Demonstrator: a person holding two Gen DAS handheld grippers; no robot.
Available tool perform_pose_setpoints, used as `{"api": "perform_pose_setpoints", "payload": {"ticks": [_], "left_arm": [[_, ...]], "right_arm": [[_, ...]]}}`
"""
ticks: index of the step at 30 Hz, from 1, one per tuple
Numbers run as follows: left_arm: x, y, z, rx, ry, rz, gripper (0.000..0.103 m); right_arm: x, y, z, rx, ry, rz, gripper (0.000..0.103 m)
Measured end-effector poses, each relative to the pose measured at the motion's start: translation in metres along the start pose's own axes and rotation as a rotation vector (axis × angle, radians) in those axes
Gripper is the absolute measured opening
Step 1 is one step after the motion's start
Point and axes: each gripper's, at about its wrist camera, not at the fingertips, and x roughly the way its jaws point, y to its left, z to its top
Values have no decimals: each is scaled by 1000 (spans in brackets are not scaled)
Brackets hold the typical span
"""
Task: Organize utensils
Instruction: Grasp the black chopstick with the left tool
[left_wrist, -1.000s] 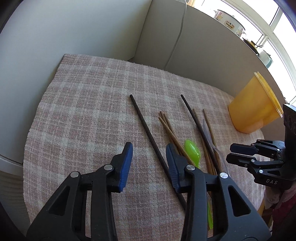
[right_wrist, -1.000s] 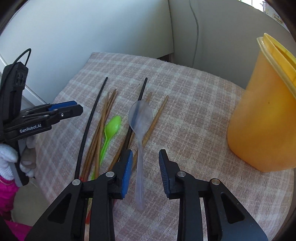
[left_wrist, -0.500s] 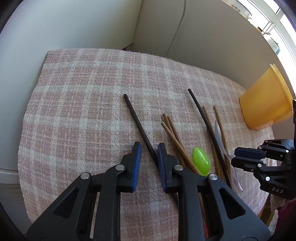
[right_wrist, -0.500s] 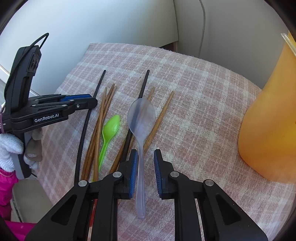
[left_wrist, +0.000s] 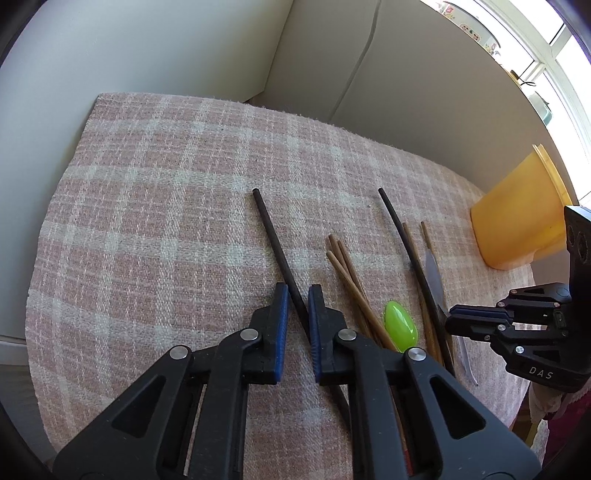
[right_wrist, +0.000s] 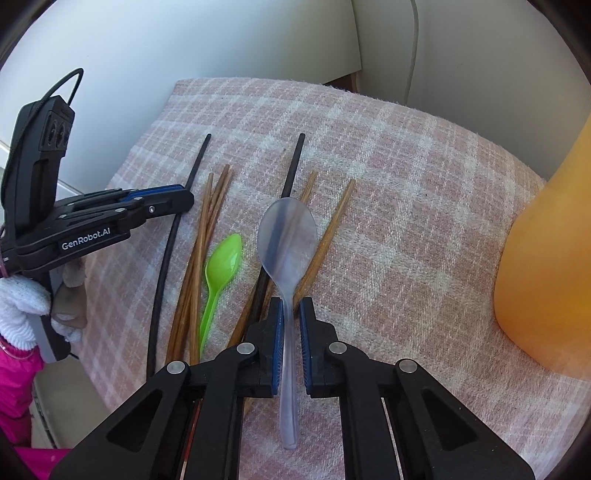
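Observation:
My left gripper is closed around a black chopstick that lies on the plaid cloth. My right gripper is closed around the handle of a clear plastic spoon, whose bowl rests on a second black chopstick and brown wooden chopsticks. A green plastic spoon lies between the two, beside a bundle of brown chopsticks. The green spoon also shows in the left wrist view. An orange plastic cup stands at the right.
The pink plaid cloth covers the table, with grey-white walls close behind and to the left. The cup shows at the far right in the left wrist view. A window is behind it.
Both grippers have closed down from open, the left onto the black chopstick and the right onto the clear spoon's handle. Both moved slightly forward.

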Motion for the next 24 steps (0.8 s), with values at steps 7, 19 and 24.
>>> {"api": "perform_pose_setpoints", "payload": {"ticks": [7,19,24], "left_arm": [[-15,23,-6,-22,-30,-9,6],[-61,34,-15,-34,-97,-27,5],[-77,23,-21,-24,-124,-44,4]], "right_arm": [[-9,0,-4,9,-26,4,4],[-33,1,-13,11,-90,32,4],[-40,-2,-19,37,-112,48,4]]}}
